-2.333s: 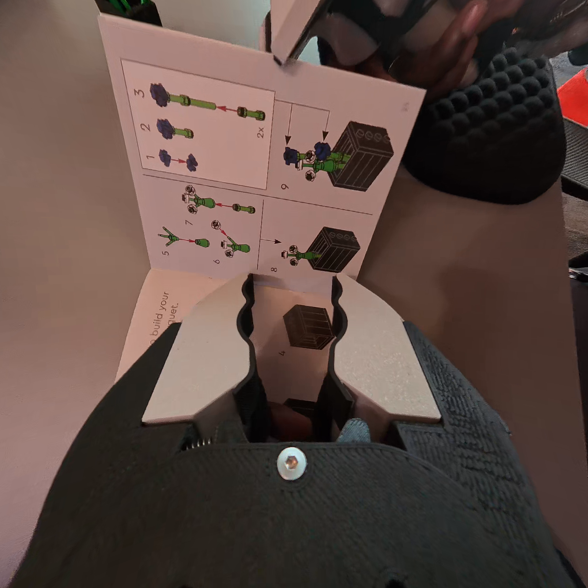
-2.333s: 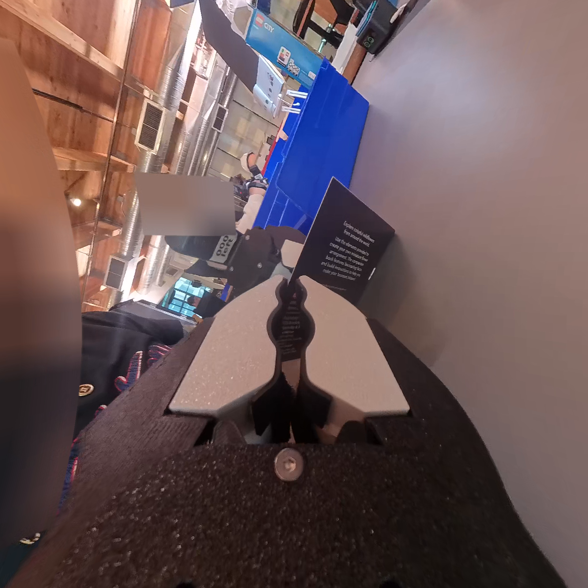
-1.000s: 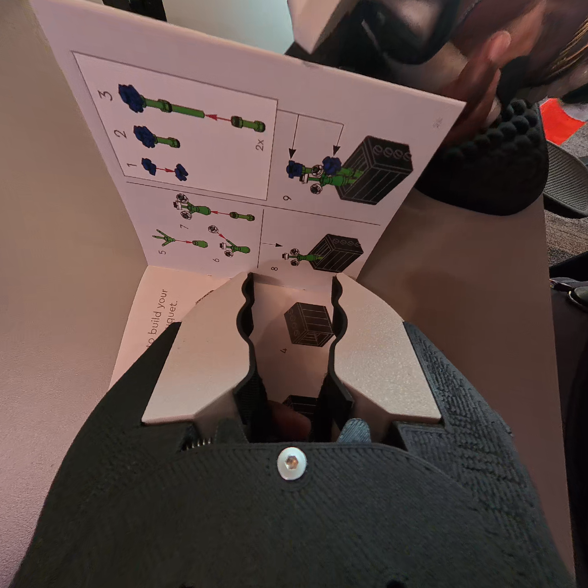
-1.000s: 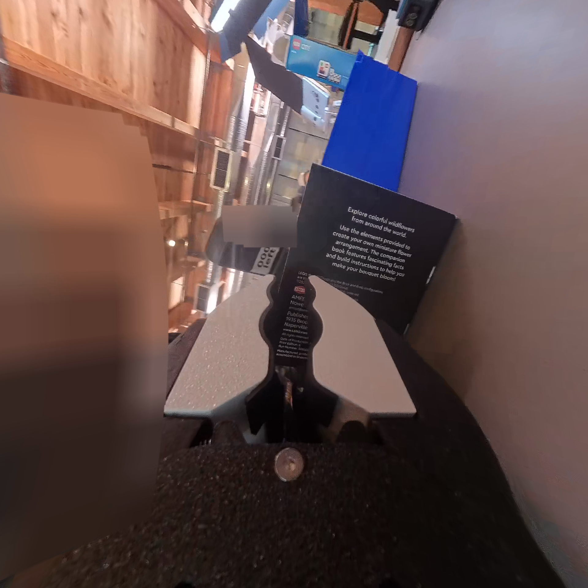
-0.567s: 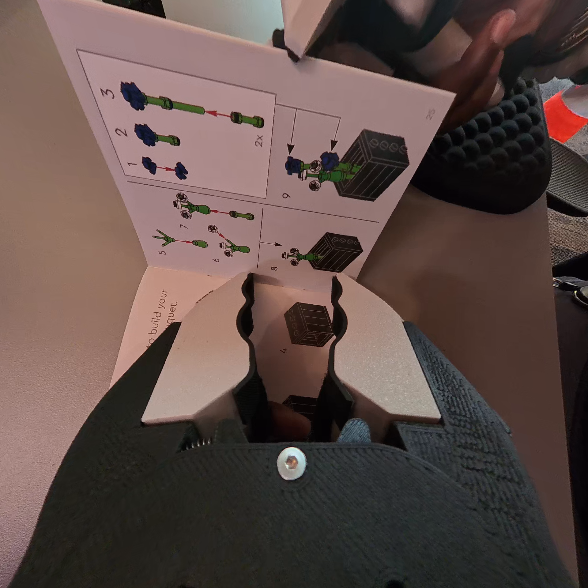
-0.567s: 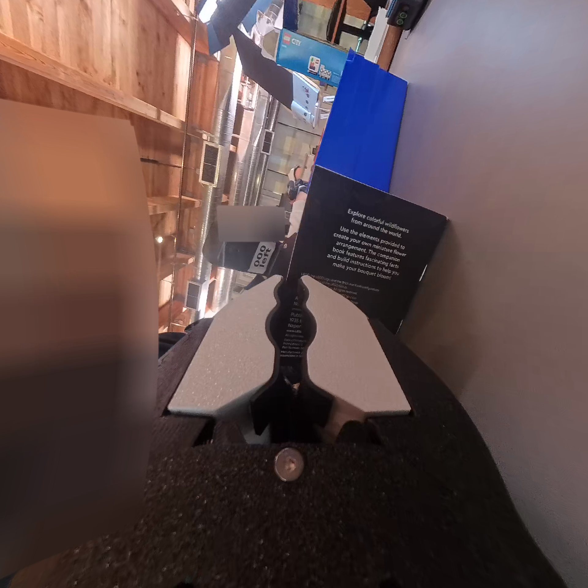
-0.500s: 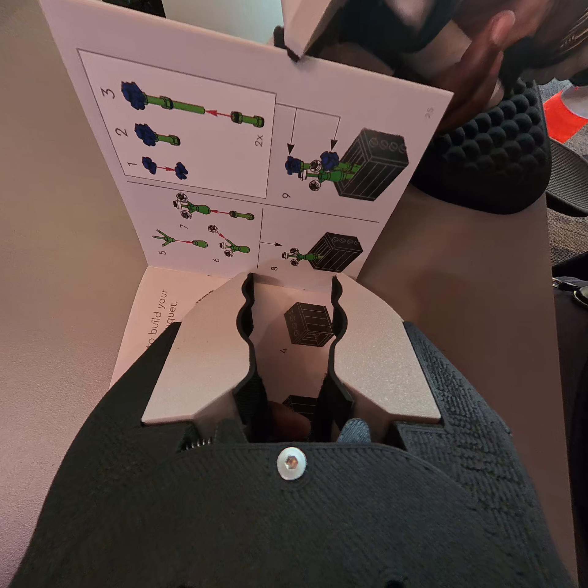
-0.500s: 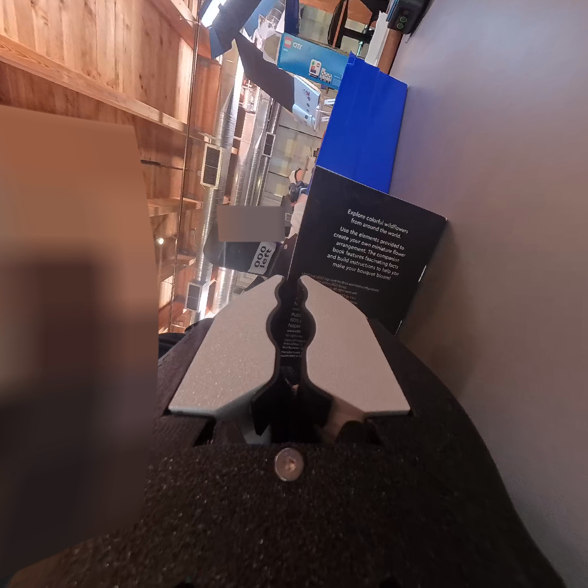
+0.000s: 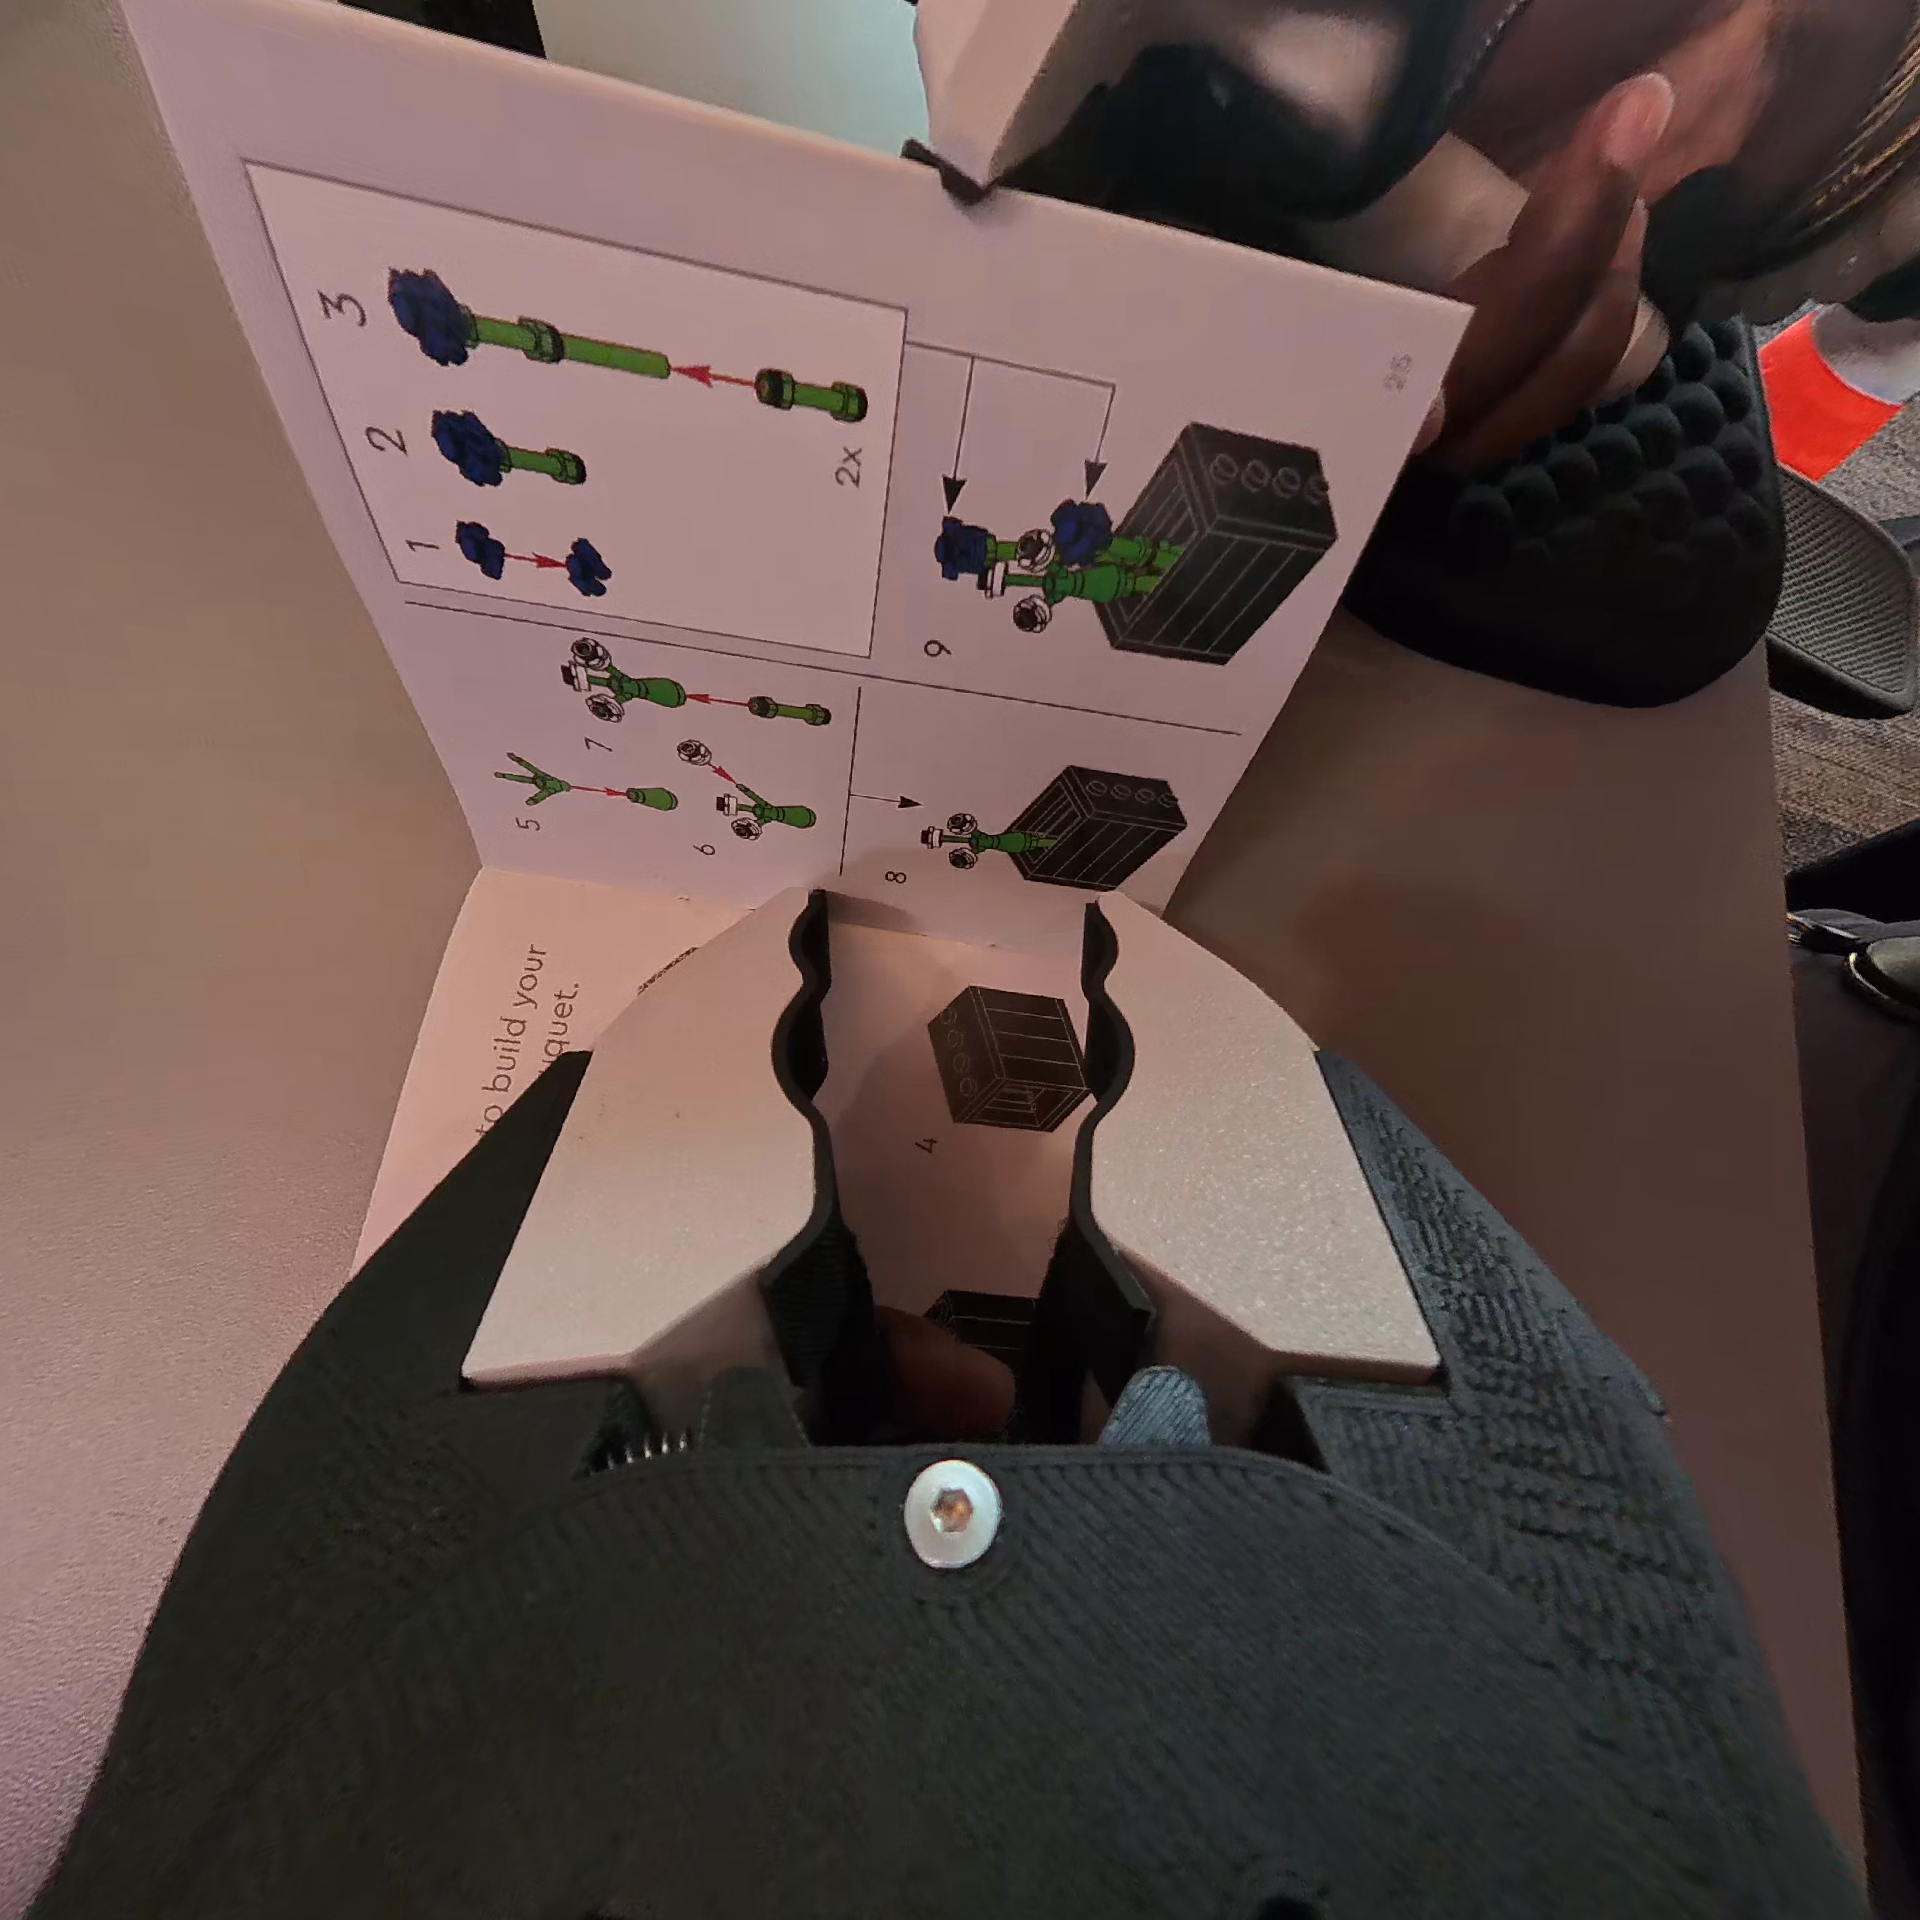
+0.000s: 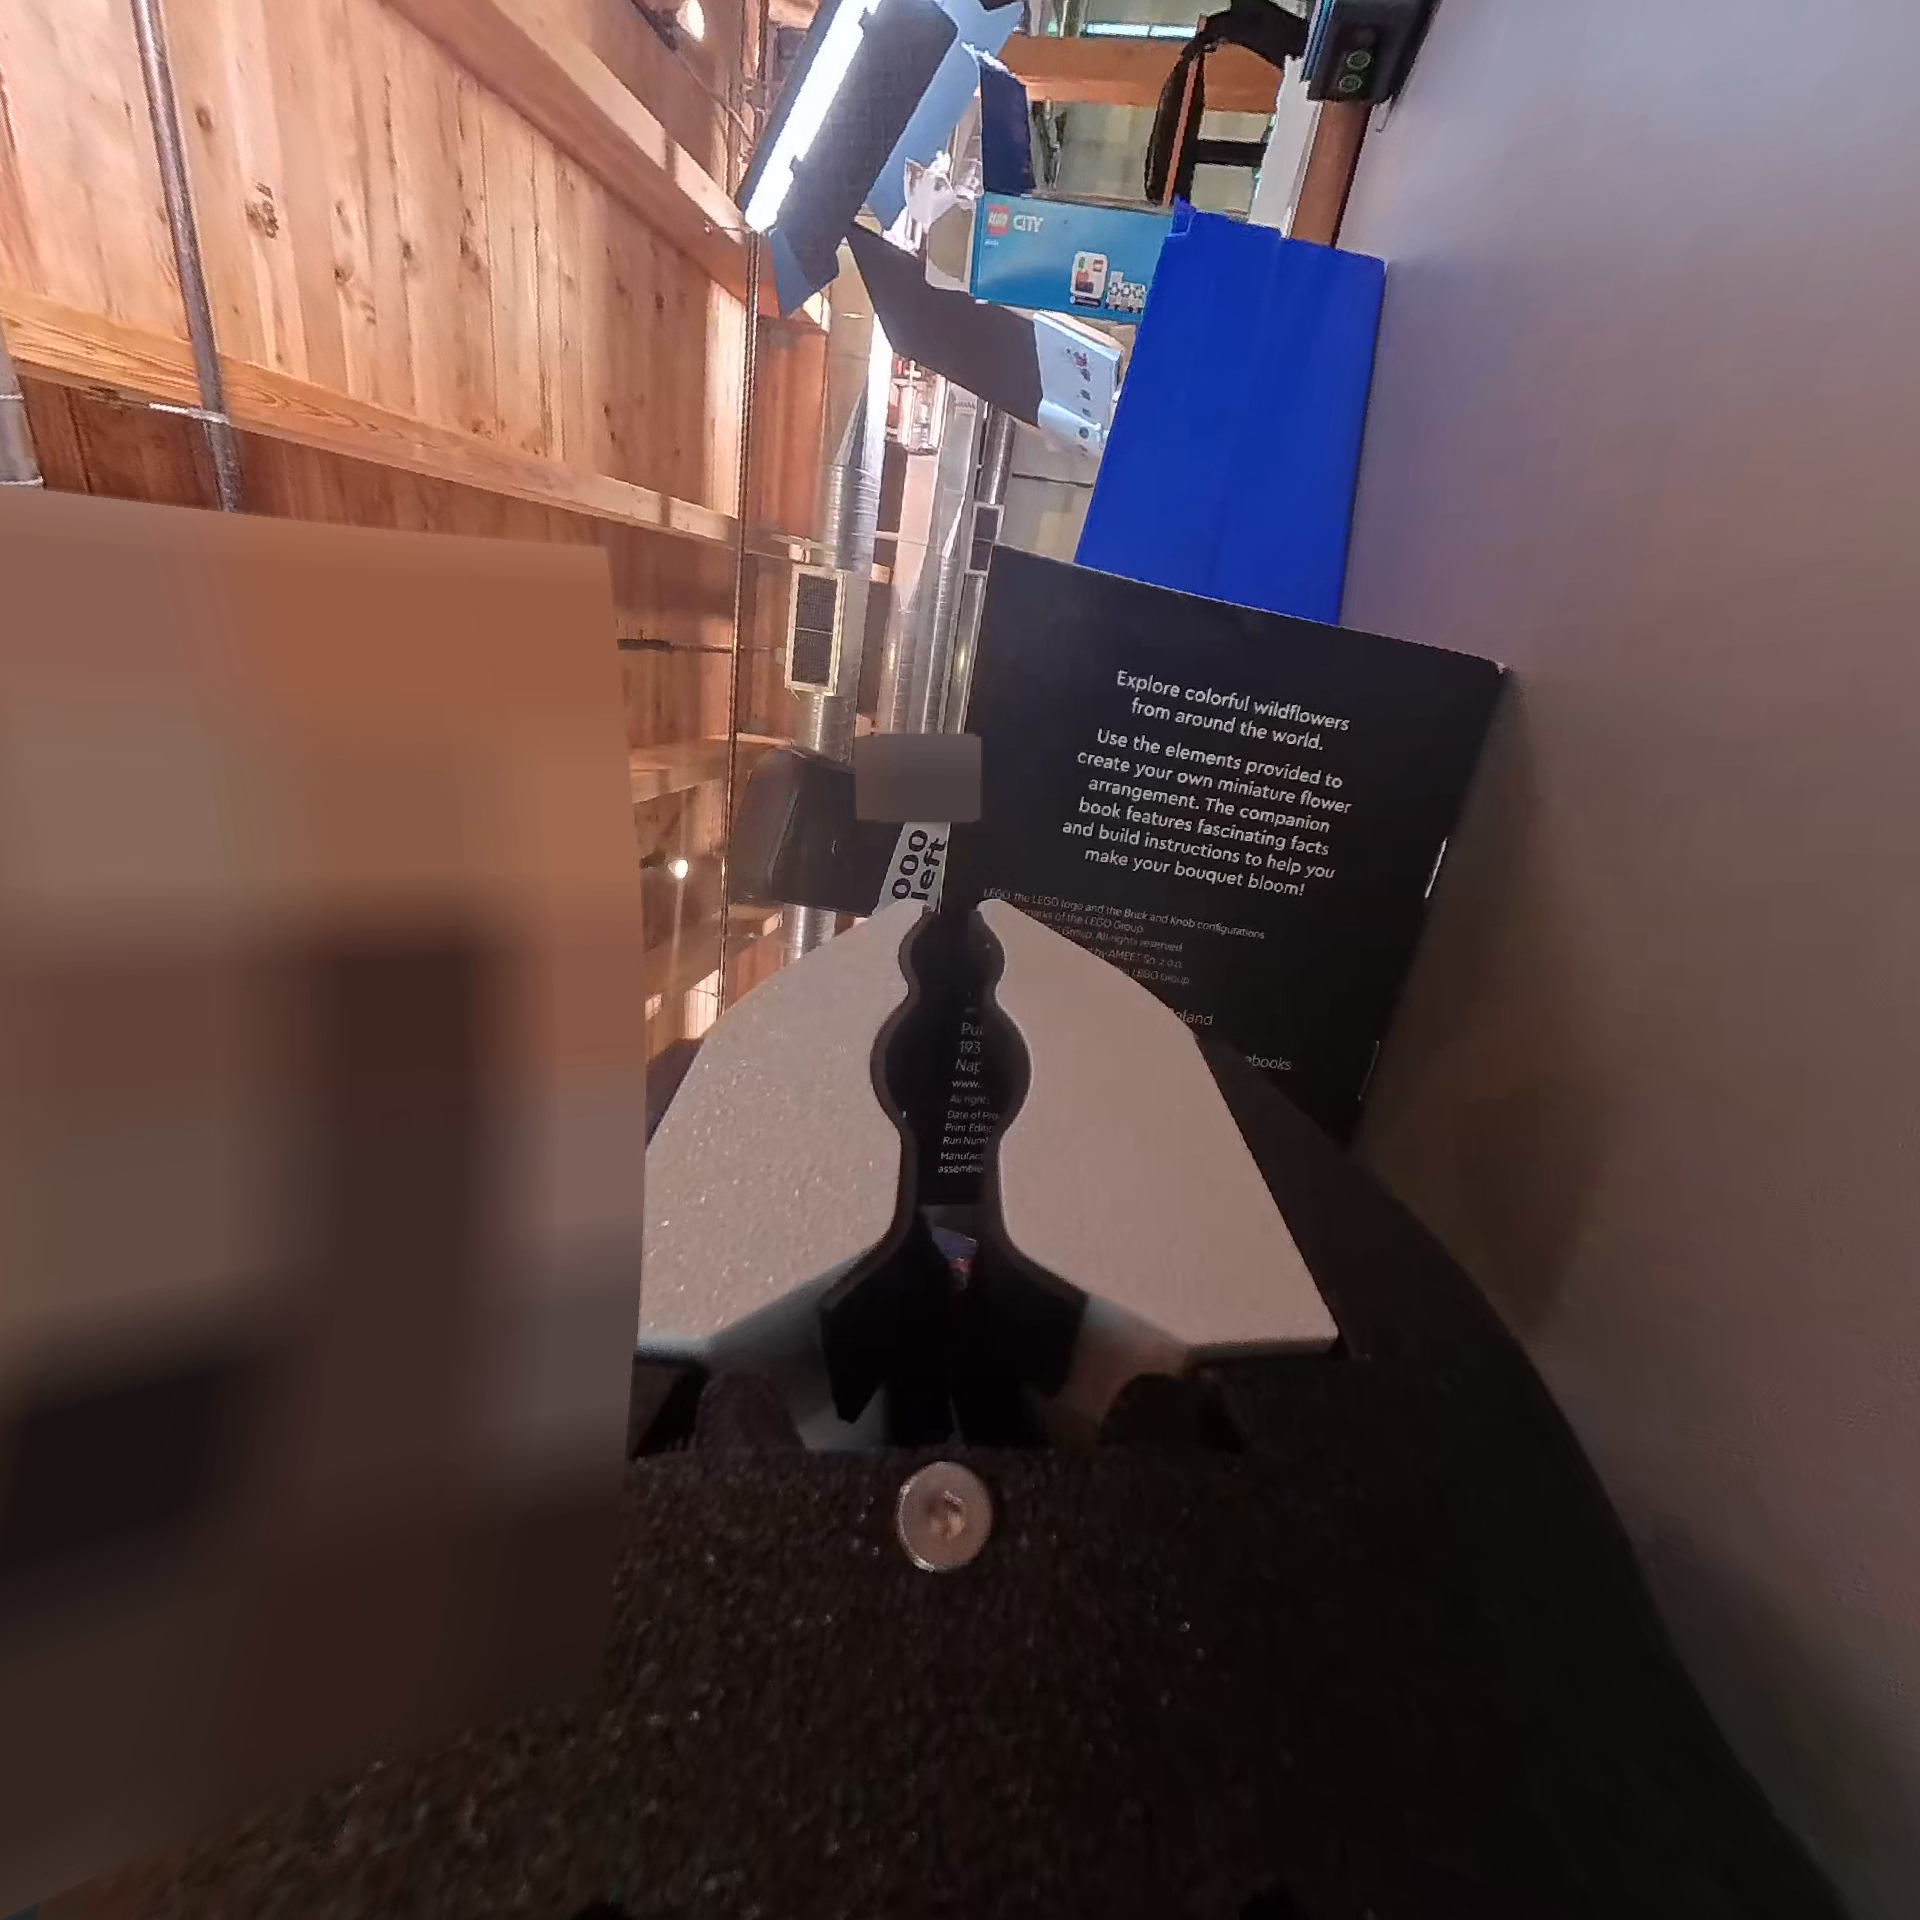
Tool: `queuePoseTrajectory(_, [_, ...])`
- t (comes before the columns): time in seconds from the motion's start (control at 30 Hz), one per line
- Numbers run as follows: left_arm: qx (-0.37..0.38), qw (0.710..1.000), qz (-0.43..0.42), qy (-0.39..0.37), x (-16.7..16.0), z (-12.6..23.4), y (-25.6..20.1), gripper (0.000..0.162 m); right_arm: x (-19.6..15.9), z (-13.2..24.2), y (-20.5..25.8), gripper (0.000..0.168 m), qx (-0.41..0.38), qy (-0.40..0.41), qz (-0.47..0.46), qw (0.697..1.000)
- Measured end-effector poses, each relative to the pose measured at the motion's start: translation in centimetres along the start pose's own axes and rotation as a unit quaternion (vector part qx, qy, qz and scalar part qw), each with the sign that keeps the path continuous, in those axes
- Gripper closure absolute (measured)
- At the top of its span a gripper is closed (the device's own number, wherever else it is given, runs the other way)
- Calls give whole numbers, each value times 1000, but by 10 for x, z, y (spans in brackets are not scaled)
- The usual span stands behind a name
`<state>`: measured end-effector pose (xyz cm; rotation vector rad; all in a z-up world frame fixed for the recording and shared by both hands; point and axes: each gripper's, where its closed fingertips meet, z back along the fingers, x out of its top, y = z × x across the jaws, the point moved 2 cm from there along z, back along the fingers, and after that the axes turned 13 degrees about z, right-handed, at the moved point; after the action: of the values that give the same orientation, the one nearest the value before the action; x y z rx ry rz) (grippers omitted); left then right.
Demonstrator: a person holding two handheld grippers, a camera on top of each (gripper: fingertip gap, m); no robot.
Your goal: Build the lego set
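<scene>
Two grippers | left gripper [image 9: 951,925] jaws spread, empty | right gripper [image 10: 961,914] nearly closed on booklet [image 9: 790,499] page, raised slightly

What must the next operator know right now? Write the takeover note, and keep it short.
Left claw: open and empty, poised over the flat page of the booklet.
Right claw: shut on the booklet's top edge, holding the other page upright on the table.
Done: the booklet is open at the pictured flower-stem steps.
Left: no bricks or built parts can be made out in either view, so the whole build appears to remain. Find the pieces first.
</scene>
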<state>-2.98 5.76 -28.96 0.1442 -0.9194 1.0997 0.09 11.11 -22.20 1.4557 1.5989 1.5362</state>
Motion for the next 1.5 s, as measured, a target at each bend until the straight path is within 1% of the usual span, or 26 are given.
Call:
queuePoseTrajectory(0.23, [1, 1000, 1, 0, 0, 0, 0, 115, 2, 10, -3, 166, -40, -11, 15, 999])
queuePoseTrajectory(0.4, [-2, 1000, 4, -2, 0, 1, 0, 115, -1, 10, -15, 168, -95, -9, 31, 995])
queuePoseTrajectory(0.47, [-4, 1000, 6, -3, 0, 1, 0, 115, -2, 7, -13, 167, -91, -5, 35, 995])
queuePoseTrajectory(0.63, [-8, 1000, 8, -3, 0, 2, -1, 116, -10, -9, -6, 167, -33, -11, -7, 999])
queuePoseTrajectory(0.77, [-19, 1000, 10, -1, -1, 2, -2, 116, -14, -21, -8, 167, -16, -15, -21, 1000])
queuePoseTrajectory(1.0, [-22, 1000, 11, 0, -1, 3, -2, 116, -14, -19, -11, 167, -35, -13, -5, 999])
queuePoseTrajectory(1.1, [-41, 999, 17, -2, -3, 9, -2, 117, -16, -20, -13, 168, -41, -8, -1, 999])
queuePoseTrajectory(1.2, [-63, 995, 45, -57, 5, 26, 0, 117, -12, -19, -12, 168, -54, -14, 34, 998])
queuePoseTrajectory(1.23, [-68, 994, 50, -75, 8, 31, 0, 114, -12, -18, -10, 168, -60, -13, 54, 997])
queuePoseTrajectory(1.3, [-87, 989, 63, -104, 16, 41, -3, 100, -12, -19, -5, 167, -77, -9, 92, 993])
queuePoseTrajectory(1.33, [-100, 984, 84, -119, 22, 47, -6, 96, -11, -19, -2, 167, -83, -12, 107, 991])
queuePoseTrajectory(1.43, [-147, 956, 204, -149, 39, 57, -10, 86, -14, -21, 5, 166, -108, -13, 156, 982])
queuePoseTrajectory(1.5, [-137, 939, 276, -151, 39, 52, 0, 81, -21, -25, 9, 166, -114, -14, 170, 979])
